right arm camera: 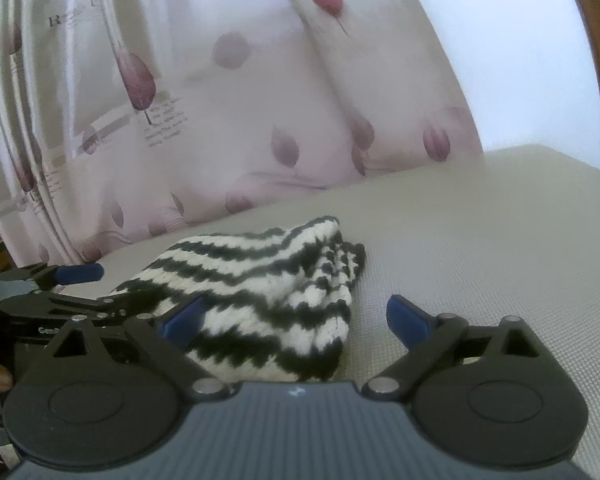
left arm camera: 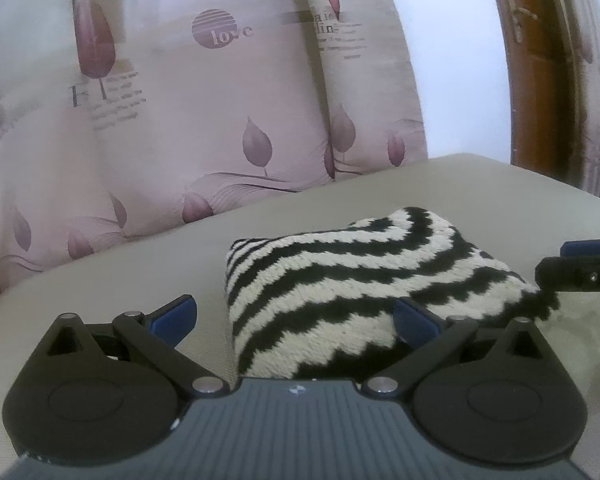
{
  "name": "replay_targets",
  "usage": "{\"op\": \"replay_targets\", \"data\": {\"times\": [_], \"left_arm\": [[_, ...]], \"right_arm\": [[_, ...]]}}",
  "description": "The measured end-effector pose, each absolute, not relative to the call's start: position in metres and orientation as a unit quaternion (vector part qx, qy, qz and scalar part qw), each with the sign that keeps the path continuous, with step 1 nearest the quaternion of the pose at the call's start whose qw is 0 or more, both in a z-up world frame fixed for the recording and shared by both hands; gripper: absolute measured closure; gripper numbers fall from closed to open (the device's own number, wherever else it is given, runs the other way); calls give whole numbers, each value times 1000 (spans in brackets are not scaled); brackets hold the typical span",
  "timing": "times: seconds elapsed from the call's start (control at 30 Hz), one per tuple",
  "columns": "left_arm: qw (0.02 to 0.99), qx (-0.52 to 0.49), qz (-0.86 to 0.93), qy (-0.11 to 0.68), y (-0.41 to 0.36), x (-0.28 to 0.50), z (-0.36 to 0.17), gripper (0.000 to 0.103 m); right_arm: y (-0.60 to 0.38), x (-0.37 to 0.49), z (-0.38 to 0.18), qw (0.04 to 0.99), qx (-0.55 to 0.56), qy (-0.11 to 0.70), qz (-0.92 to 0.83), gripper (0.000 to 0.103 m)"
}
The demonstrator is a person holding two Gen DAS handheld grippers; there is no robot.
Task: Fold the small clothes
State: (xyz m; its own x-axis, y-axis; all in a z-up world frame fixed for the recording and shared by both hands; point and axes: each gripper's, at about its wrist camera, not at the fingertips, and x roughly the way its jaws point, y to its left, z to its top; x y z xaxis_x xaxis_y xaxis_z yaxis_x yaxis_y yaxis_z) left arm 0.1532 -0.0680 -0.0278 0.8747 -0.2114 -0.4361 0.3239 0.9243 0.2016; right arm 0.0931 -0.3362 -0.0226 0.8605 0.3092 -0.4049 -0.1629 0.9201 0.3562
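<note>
Left gripper (left arm camera: 296,322): jaws apart, straddling the near left corner of the striped knit garment (left arm camera: 352,280). Right gripper (right arm camera: 296,320): jaws apart, its left finger against the garment's near right edge. Garment lies bunched on the beige cushion (right arm camera: 480,248), before the leaf-print curtain (left arm camera: 220,100). Recommendation: seat both corners deep between the pads, close evenly, and lift together to prevent skewing the fold.

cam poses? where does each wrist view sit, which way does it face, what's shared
Left wrist: on the left gripper, low over the beige surface, facing the striped knit and curtain; own open fingers show.
Right wrist: on the right gripper, same facing; own fingers, left gripper alongside.
Shared: knit, curtain, surface; the knit lies between the grippers.
</note>
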Motion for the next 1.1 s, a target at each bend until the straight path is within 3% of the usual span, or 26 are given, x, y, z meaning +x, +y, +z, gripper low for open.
{"op": "replay_targets", "data": {"times": [0.13,0.37,0.7,1.1], "left_arm": [[958,113,-143,223,-57,165,-23,0],[938,-14,-182,294,-13,209,-16,0],[863,-201,-270,378,28,264,-58,0],[814,-236,-334,413,9,294,-87,2]], "right_arm": [[-340,108,-25,945,157,255,128,5],[-355,147,-34,908,197,328,172,5],[-362,203,-56,848,254,403,234,5],[-342,243,-63,821,281,407,285,3]]}}
